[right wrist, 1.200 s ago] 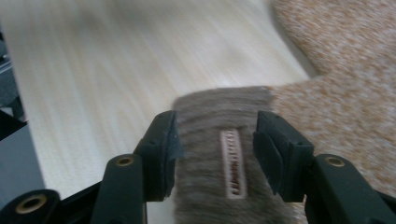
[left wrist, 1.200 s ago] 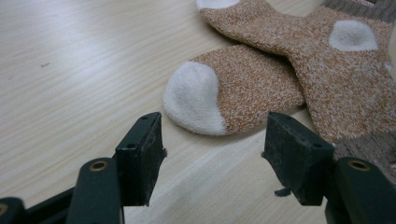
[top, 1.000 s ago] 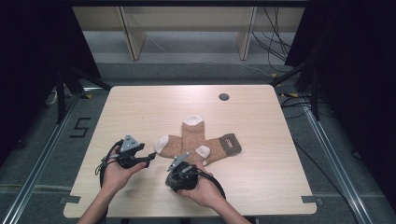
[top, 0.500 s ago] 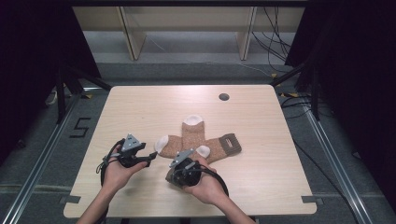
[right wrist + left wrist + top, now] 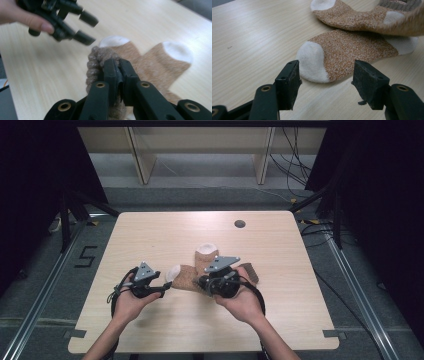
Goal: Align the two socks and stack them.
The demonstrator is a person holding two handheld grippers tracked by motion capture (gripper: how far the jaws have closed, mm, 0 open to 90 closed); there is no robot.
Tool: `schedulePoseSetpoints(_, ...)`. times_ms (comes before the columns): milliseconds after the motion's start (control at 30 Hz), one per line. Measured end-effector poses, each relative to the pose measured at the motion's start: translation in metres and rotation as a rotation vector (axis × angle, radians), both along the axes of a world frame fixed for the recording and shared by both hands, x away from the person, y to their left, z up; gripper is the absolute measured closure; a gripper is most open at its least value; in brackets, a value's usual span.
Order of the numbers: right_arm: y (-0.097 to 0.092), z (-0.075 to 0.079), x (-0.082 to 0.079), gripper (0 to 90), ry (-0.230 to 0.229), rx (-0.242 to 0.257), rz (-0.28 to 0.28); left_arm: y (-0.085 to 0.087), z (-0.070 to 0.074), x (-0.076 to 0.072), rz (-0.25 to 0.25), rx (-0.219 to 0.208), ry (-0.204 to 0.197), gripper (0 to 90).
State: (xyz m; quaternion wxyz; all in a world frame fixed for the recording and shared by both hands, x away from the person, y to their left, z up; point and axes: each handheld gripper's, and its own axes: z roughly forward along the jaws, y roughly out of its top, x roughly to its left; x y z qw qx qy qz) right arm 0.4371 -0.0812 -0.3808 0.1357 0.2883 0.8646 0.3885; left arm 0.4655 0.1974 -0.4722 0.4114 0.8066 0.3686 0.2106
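Note:
Two orange-brown socks with white toes and heels lie crossed at the middle of the wooden table [image 5: 150, 235]. One sock's toe [image 5: 206, 249] points away from me; the other sock's toe [image 5: 173, 271] points left. My right gripper [image 5: 198, 282] is shut on a ribbed brown cuff [image 5: 96, 60] and holds it off the table. The right gripper [image 5: 117, 62] has both pads pinched on that fabric. My left gripper [image 5: 165, 287] is open, low over the table. In its own view the left gripper [image 5: 325, 72] has the near white toe [image 5: 312, 61] just ahead of its jaws, untouched.
A dark round hole [image 5: 240, 224] sits near the table's far edge. Another ribbed cuff [image 5: 248, 270] lies right of my right hand. Shelf legs and cables are on the floor beyond the table. Bare wood stretches left, right and behind the socks.
My right hand has risen and shifted right and away from me, pulling the sock's cuff up off the table. The left gripper has stayed put, still open by the toe.

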Motion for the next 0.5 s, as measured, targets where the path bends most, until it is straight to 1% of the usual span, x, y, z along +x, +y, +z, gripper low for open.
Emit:
schedulePoseSetpoints(33, -0.003, 0.004, 0.002, 85.5, -0.008, 0.008, -0.002, -0.001, 0.001, 0.001, -0.007, 0.010, -0.004, 36.7)
schedulePoseSetpoints(67, -0.005, 0.007, 0.005, 85.5, -0.033, 0.013, 0.000, -0.003, 0.001, 0.002, -0.016, 0.008, -0.007, 36.4)
schedulePoseSetpoints(100, -0.007, 0.011, 0.007, 85.5, -0.047, 0.025, -0.007, -0.004, 0.001, 0.002, -0.021, 0.001, -0.012, 35.9)
schedulePoseSetpoints(133, -0.009, 0.013, 0.007, 85.5, -0.052, 0.027, -0.008, -0.006, 0.002, 0.003, -0.031, -0.001, -0.012, 35.7)
schedulePoseSetpoints(167, -0.010, 0.017, 0.008, 85.5, -0.051, 0.028, -0.013, -0.009, 0.002, 0.004, -0.031, -0.017, -0.023, 35.3)
schedulePoseSetpoints(200, -0.011, 0.019, 0.009, 85.6, -0.065, 0.038, -0.011, -0.010, 0.003, 0.005, -0.042, 0.010, -0.026, 35.0)
schedulePoseSetpoints(233, -0.013, 0.023, 0.011, 85.5, -0.072, 0.037, -0.007, -0.012, 0.004, 0.006, -0.044, 0.015, -0.033, 34.4)
schedulePoseSetpoints(267, -0.013, 0.026, 0.010, 85.5, -0.064, 0.049, -0.017, -0.014, 0.005, 0.006, -0.042, 0.015, -0.037, 33.2)
schedulePoseSetpoints(300, -0.014, 0.029, 0.011, 85.5, -0.071, 0.050, -0.013, -0.017, 0.006, 0.007, -0.043, 0.015, -0.042, 32.3)
schedulePoseSetpoints(333, -0.015, 0.032, 0.011, 85.6, -0.077, 0.055, -0.019, -0.021, 0.007, 0.009, -0.047, 0.005, -0.048, 31.1)
schedulePoseSetpoints(367, -0.015, 0.036, 0.012, 85.6, -0.091, 0.057, -0.017, -0.023, 0.008, 0.010, -0.058, 0.018, -0.051, 30.6)
schedulePoseSetpoints(400, -0.016, 0.039, 0.012, 85.6, -0.105, 0.054, -0.019, -0.026, 0.010, 0.012, -0.068, 0.021, -0.056, 30.4)
schedulePoseSetpoints(433, -0.015, 0.042, 0.012, 85.6, -0.115, 0.058, -0.018, -0.029, 0.010, 0.013, -0.072, 0.019, -0.058, 30.1)
schedulePoseSetpoints(467, -0.015, 0.044, 0.012, 85.6, -0.117, 0.057, -0.011, -0.032, 0.012, 0.016, -0.087, 0.015, -0.067, 29.9)
schedulePoseSetpoints(500, -0.014, 0.049, 0.010, 85.6, -0.113, 0.065, -0.020, -0.037, 0.013, 0.018, -0.093, 0.006, -0.076, 29.7)
